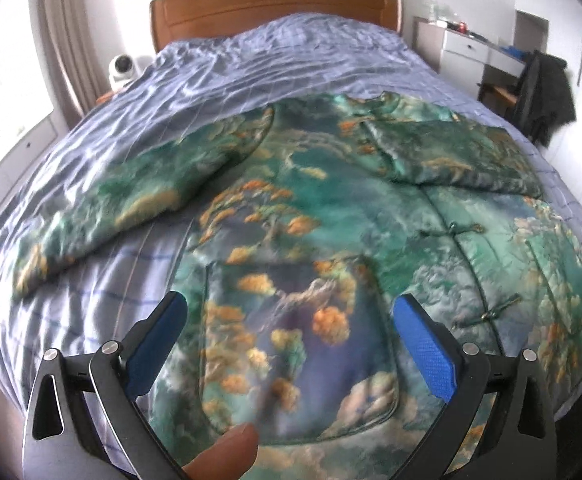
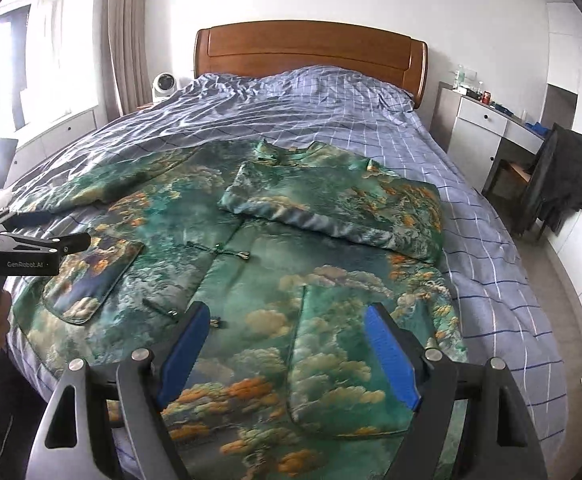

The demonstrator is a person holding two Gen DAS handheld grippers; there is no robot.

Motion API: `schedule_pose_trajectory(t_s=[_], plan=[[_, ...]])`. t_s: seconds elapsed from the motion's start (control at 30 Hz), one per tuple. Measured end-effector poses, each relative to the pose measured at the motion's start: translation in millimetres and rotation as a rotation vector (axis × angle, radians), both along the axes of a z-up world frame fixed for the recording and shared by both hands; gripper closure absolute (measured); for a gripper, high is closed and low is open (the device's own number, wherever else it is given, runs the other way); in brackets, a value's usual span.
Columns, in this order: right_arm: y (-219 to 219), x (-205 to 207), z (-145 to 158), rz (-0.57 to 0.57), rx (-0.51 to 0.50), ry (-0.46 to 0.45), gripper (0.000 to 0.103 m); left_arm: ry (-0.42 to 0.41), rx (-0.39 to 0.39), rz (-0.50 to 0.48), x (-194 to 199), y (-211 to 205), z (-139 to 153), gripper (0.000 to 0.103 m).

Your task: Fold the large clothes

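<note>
A: Working left to right, we have the left sleeve (image 1: 103, 200) still spread out on the bed (image 1: 251, 60), while the right sleeve (image 2: 331, 208) lies folded across the jacket (image 2: 251, 264).

B: Both the left claw (image 1: 287, 336) and the right claw (image 2: 287, 344) gape apart, holding nothing. We should pinch that left cuff and lay it flat across the chest, smoothing as we go.
</note>
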State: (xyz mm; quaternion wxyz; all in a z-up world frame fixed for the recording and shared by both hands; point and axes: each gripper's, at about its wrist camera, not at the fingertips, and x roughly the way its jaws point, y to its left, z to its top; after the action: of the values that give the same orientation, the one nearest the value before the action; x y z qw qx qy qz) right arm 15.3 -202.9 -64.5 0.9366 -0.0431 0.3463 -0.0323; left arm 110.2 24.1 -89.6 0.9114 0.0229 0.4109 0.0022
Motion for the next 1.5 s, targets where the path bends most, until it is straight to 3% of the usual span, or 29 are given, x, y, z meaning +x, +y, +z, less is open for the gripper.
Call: schedule_pose_trajectory(t_s=[0.2, 0.3, 0.73, 1.27, 1.5], plan=[[9.3, -5.7, -2.6, 0.016, 0.005, 0.009, 0.021, 0.061, -0.087, 0.106, 0.5, 38.2, -10.8, 0.0], [12.0, -7.5, -3.6, 0.022, 0.009, 0.014, 0.021, 0.047, -0.067, 0.169, -0.2, 56.3, -12.0, 0.0], [18.8, -10.0, -4.5, 0.035, 0.011, 0.03, 0.021, 0.071, -0.139, 0.365, 18.1, 165.6, -22.5, 0.001], [27.5, -6.8, -7.6, 0.054, 0.005, 0.05, 0.021, 0.095, -0.135, 0.442, 20.2, 215.4, -38.3, 0.001], [26.2, -7.9, -9.5, 0.047, 0.003, 0.056, 0.021, 0.018, -0.293, 0.574, 16.2, 289.9, -26.1, 0.001]])
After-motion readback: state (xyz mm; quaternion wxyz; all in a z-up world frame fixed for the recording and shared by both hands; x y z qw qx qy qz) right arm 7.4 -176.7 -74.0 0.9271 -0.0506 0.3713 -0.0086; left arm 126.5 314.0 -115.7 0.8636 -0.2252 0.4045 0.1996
